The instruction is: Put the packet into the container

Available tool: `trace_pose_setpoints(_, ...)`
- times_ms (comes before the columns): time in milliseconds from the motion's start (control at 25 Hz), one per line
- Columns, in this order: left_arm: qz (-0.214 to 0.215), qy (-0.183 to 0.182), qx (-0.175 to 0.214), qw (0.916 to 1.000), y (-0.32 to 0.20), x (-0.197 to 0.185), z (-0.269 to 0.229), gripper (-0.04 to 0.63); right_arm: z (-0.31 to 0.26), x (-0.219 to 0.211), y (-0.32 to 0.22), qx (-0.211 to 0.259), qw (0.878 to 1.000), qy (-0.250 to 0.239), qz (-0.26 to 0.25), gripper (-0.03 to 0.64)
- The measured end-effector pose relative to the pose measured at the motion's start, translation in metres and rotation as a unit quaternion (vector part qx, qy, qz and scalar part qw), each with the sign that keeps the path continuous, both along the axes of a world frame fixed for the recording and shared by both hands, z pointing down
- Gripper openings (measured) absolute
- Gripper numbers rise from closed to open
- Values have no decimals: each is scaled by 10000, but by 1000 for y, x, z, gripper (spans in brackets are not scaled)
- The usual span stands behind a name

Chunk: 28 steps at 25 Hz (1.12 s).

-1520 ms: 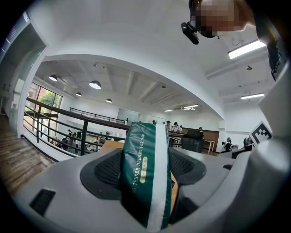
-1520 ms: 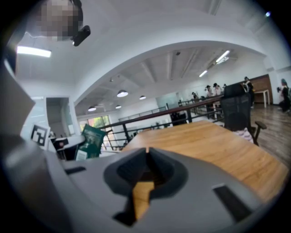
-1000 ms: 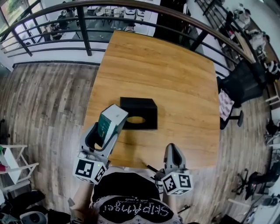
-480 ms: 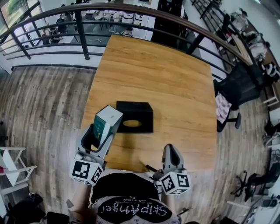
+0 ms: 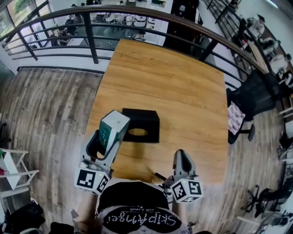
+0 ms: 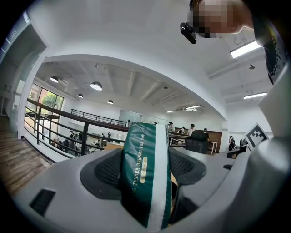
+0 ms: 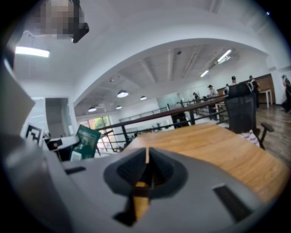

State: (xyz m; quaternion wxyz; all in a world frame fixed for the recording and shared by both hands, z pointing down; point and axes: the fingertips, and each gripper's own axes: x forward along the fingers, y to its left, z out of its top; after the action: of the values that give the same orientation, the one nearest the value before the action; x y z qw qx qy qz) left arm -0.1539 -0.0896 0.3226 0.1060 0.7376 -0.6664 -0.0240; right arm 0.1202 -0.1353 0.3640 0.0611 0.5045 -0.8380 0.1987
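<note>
My left gripper (image 5: 109, 137) is shut on a green and white tissue packet (image 5: 113, 127), held upright above the table's near left edge. In the left gripper view the packet (image 6: 145, 175) fills the space between the jaws, pinched on both sides. The container, a black box (image 5: 140, 124) with an oval slot on top, rests on the wooden table (image 5: 174, 87) just right of the packet. My right gripper (image 5: 181, 161) hangs at the table's near edge with its jaws pressed together on nothing. In the right gripper view the packet (image 7: 85, 141) shows at far left.
A dark curved railing (image 5: 137, 11) runs behind the table. A black office chair (image 5: 254, 89) with a patterned cloth (image 5: 236, 112) stands at the table's right side. A white rack (image 5: 11, 171) is on the floor at far left.
The view has shifted slightly, and the packet in my left gripper sits a little lower and further left in the picture. Both grippers keep the same state.
</note>
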Motion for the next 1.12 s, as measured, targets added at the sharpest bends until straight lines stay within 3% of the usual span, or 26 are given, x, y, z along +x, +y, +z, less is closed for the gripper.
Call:
trace_pose_setpoints(600,-256,-72,-59,9996,10,-19,7,347,7,-17,1,45,9995,-215,-211,40)
trace_pose_setpoints(1120,-156,-202,30,9997,5,-20,-6,347,1,2,12,4,9999,-140,93,41)
